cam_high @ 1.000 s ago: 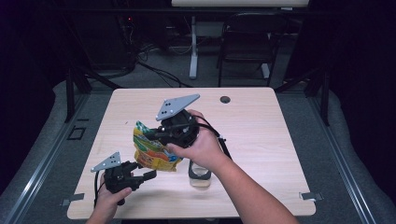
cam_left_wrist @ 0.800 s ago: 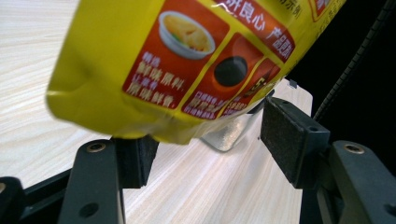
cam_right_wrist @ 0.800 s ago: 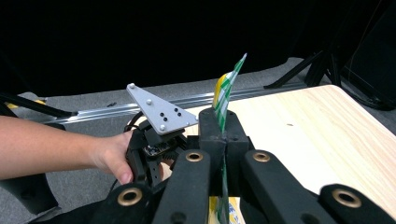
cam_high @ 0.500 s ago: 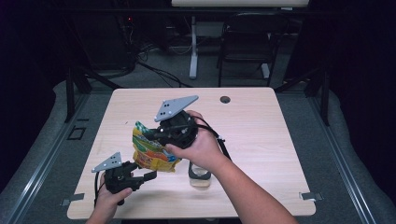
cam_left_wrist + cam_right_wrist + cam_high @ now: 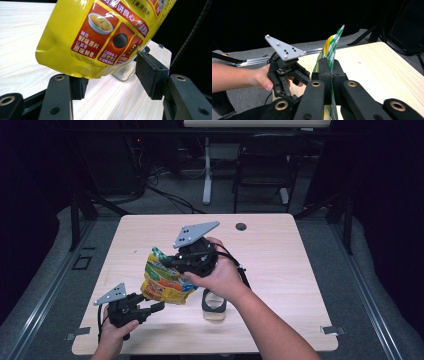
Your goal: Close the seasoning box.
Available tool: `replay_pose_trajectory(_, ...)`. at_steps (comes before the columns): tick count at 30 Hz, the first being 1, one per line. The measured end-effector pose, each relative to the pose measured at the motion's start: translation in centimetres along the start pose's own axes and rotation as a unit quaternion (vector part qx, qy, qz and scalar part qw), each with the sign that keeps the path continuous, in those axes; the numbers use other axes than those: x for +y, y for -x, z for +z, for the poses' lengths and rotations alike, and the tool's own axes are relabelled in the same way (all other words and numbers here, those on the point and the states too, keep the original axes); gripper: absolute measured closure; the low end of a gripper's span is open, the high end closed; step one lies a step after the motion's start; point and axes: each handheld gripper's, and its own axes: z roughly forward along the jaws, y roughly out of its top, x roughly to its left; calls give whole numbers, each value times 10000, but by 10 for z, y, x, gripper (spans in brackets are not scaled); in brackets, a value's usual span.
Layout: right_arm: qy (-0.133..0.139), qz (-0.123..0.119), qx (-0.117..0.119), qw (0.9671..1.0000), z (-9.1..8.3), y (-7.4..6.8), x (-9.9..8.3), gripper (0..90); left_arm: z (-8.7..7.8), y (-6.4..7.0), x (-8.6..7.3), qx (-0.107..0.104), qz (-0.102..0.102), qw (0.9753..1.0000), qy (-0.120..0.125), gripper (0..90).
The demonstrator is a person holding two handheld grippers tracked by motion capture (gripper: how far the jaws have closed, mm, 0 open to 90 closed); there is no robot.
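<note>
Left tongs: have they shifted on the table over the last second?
No. In the high view the left tongs sit at the same spot near the table's front-left edge, open below the yellow bag.

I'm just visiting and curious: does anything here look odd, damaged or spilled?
Nothing spilled. The yellow snack bag hangs tilted in mid-air, pinched by the right gripper; its lower corner looks creased, between the open left gripper jaws.

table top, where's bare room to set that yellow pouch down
The far half of the table is bare but for the small round hole by the far edge; the right side is bare too. It is crowded front left: both tools, the yellow pouch and the black-topped container sit close together.
</note>
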Motion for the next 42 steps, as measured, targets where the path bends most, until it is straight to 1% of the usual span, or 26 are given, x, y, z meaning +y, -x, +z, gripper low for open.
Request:
replay_pose_trajectory(6, -79, 4, -58, 10000, 0, 3, -4, 900, -3, -1, 0, 35, -25, 10000, -9, 477)
replay_pose_trajectory(9, -98, -2, -56, 9999, 0, 3, -5, 900, -5, -2, -1, 83, -48, 10000, 29, 485)
replay_pose_trajectory(13, -148, -9, -53, 9999, 1, 5, -9, 900, -8, -3, -1, 76, -91, 9999, 53, 506)
replay_pose_trajectory(22, -204, 25, -31, 9998, 0, 8, -18, 900, -11, -4, -2, 116, -112, 9999, 24, 549)
replay_pose_trajectory(24, -187, 59, -35, 9998, 0, 9, -21, 900, -12, -5, -2, 113, -94, 9999, -28, 557)
replay_pose_trajectory(27, -211, 64, -42, 9997, 0, 10, -24, 900, -14, -4, -2, 134, -77, 9999, -36, 564)
replay_pose_trajectory(32, -272, 47, -46, 9996, 0, 11, -29, 900, -18, -4, -3, 164, -86, 9998, 51, 569)
replay_pose_trajectory(33, -252, 49, -24, 9997, 1, 11, -31, 900, -20, -5, -3, 137, -74, 9999, 12, 573)
replay_pose_trajectory(34, -244, 70, -21, 9997, 1, 11, -32, 900, -21, -4, -3, 175, -97, 9998, 63, 578)
replay_pose_trajectory(37, -289, 96, -23, 9995, 3, 13, -38, 900, -24, -6, -4, 170, -140, 9997, 103, 591)
replay_pose_trajectory(39, -298, 113, -15, 9995, 4, 13, -41, 900, -26, -6, -3, 185, -128, 9997, 127, 595)
replay_pose_trajectory(40, -294, 129, -7, 9995, 5, 14, -43, 900, -27, -7, -3, 159, -121, 9998, 91, 600)
replay_pose_trajectory(41, -286, 139, -12, 9995, 5, 15, -45, 900, -27, -6, -3, 191, -130, 9996, 142, 603)
replay_pose_trajectory(42, -294, 154, -26, 9994, 5, 15, -47, 900, -28, -6, -3, 197, -124, 9996, 136, 608)
